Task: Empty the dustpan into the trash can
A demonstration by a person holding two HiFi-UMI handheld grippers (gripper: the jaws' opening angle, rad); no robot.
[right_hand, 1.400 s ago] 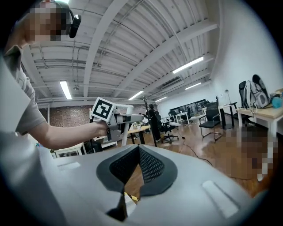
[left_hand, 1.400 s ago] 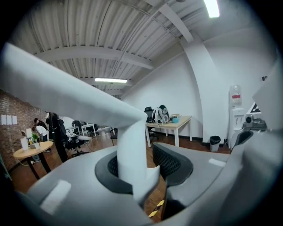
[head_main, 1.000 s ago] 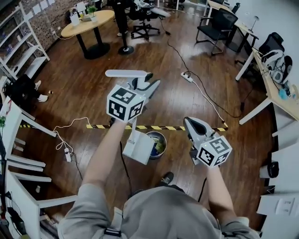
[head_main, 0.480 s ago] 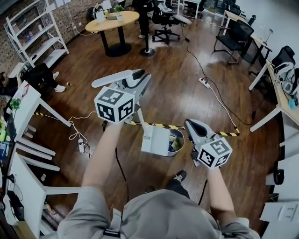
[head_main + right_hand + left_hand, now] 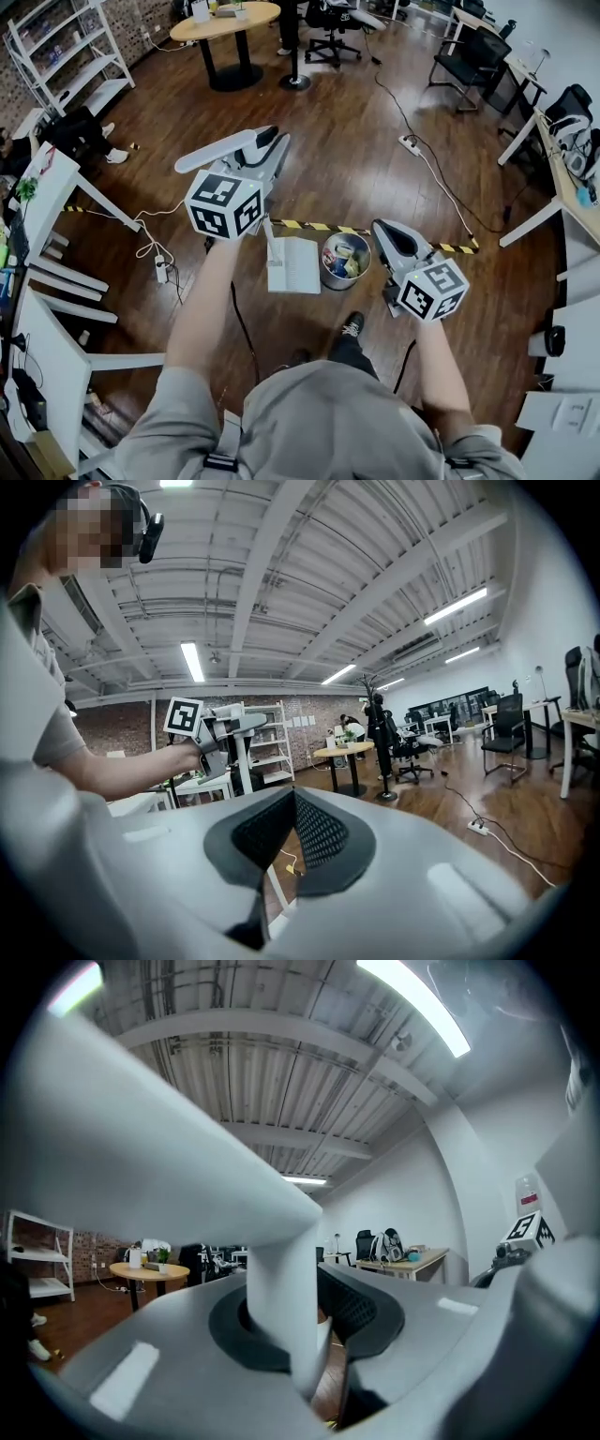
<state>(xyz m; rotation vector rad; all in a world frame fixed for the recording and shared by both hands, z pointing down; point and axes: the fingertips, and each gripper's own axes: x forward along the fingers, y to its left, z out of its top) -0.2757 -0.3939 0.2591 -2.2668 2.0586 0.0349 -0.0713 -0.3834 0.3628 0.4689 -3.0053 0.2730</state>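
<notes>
Our left tongs (image 5: pixel 266 152), whose jaws have just been closing, pinch the upright handle (image 5: pixel 281 1307) of the dustpan (image 5: pixel 293 265), which is just at nine o'clock of the trash can (image 5: pixel 324 262), not yet over it; our right tongs (image 5: pixel 383 231) are pressed together on nothing. We judge the plastic pan light, stiff and slippery, best held high on its handle.

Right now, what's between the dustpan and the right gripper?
The trash can, litter inside, sits between the dustpan and the right gripper; the head view shows it.
</notes>
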